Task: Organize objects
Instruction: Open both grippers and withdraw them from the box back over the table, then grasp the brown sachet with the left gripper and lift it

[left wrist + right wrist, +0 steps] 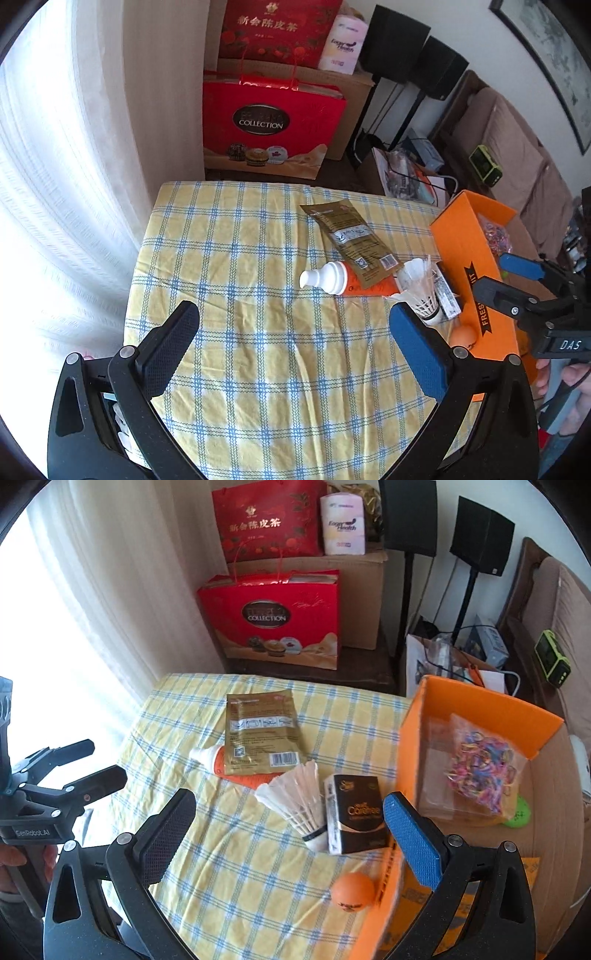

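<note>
On the yellow checked tablecloth (240, 266) lie a gold sachet (260, 733), partly over an orange bottle with a white cap (332, 278), a white shuttlecock (295, 805), a black tissue pack (356, 814) and an orange ball (352, 890). An orange cardboard box (476, 709) at the right holds a bag of coloured rubber bands (480, 768). My right gripper (290, 801) is open above the shuttlecock and the pack, holding nothing. My left gripper (295, 314) is open over bare cloth, left of the objects.
Red gift bags (266, 125) and a brown carton (351, 110) stand behind the table by the curtain (66, 184). Speaker stands (469, 587), cables and a sofa (517, 147) fill the back right. A green item (519, 812) lies in the orange box.
</note>
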`<state>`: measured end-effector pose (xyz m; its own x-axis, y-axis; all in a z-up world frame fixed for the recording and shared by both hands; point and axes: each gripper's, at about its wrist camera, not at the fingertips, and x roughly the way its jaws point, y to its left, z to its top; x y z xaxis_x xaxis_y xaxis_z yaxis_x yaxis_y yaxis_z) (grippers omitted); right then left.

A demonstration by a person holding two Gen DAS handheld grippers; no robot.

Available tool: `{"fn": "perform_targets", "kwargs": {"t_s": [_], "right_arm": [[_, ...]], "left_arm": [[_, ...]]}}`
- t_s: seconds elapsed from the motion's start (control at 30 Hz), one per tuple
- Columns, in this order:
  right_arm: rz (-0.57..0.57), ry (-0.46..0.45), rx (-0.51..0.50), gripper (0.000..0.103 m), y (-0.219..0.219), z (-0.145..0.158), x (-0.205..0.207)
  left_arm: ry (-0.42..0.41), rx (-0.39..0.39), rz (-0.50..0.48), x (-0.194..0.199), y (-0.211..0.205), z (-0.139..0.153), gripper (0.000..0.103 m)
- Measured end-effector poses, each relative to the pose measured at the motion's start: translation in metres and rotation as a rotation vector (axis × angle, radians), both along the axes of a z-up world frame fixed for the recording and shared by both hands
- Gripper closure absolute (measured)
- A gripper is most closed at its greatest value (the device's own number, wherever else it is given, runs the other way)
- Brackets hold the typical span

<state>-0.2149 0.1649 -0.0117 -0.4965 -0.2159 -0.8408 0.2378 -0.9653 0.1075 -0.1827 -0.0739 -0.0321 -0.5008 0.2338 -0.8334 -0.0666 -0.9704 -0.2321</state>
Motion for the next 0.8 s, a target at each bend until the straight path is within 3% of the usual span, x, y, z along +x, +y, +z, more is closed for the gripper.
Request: {"fn": "perform_targets", "kwargs": {"t_s": [0.33, 0.4, 0.7, 0.8], "right_arm": [[0.001, -0.061, -0.015, 0.001, -0.009, -0.024, -0.051], [-0.005, -0.074, -0.013, 0.007, -0.008, -0.029, -0.063], [-0.067, -0.164, 0.008, 0.043, -0.011, -0.064, -0.101], [-0.088, -0.185, -0.002, 0.044, -0.009, -0.073, -0.108]], "left_arm": [[-0.082, 0.179, 0.055, -0.046, -0.016, -0.029, 0.002], [-0.101, 0.204, 0.063, -0.06, -0.015, -0.035, 0.005], [-0.178, 0.285, 0.006, -0.112, 0.017, -0.062, 0.036], [-0.214, 0.316, -0.014, -0.123, 0.026, -0.072, 0.045]]}}
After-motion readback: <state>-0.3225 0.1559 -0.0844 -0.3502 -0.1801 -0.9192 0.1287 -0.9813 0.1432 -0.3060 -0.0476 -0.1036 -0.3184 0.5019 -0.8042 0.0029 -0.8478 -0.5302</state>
